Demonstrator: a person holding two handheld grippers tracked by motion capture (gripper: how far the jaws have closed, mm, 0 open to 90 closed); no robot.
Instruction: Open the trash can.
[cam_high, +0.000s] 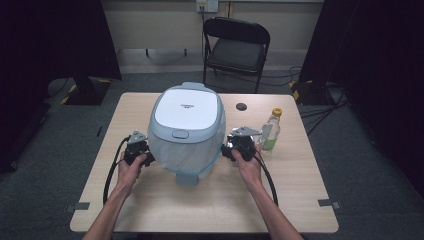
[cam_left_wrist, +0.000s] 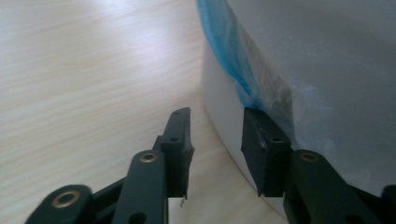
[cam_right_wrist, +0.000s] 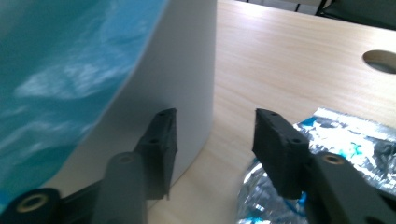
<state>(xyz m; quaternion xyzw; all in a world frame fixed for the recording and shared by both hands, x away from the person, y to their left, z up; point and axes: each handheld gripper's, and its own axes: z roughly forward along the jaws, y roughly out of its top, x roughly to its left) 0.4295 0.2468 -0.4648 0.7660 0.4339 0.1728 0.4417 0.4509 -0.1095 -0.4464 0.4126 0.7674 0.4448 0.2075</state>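
Observation:
A white bin (cam_high: 186, 135) with a pale lid (cam_high: 187, 110) stands mid-table, wrapped in a thin blue plastic bag (cam_high: 187, 175). At its left side is my left gripper (cam_high: 146, 151), held in a hand. In the left gripper view its jaws (cam_left_wrist: 217, 116) stand apart by the bin's white wall (cam_left_wrist: 224, 135). The bag's blue edge (cam_left_wrist: 224, 51) ends just at the right jaw's tip, and nothing lies between the jaws. At the bin's right side my right gripper (cam_high: 229, 148) is open (cam_right_wrist: 215, 116), its left jaw close against the white wall (cam_right_wrist: 187, 70) below the bag (cam_right_wrist: 70, 70).
A clear bottle (cam_high: 271, 130) with a yellow cap stands right of my right gripper. A crinkled silver foil packet (cam_right_wrist: 345, 135) lies on the wooden table (cam_high: 200, 200) under the right jaw. A round cable hole (cam_high: 241, 106) is behind the bin, and a black chair (cam_high: 235, 45) stands beyond the table.

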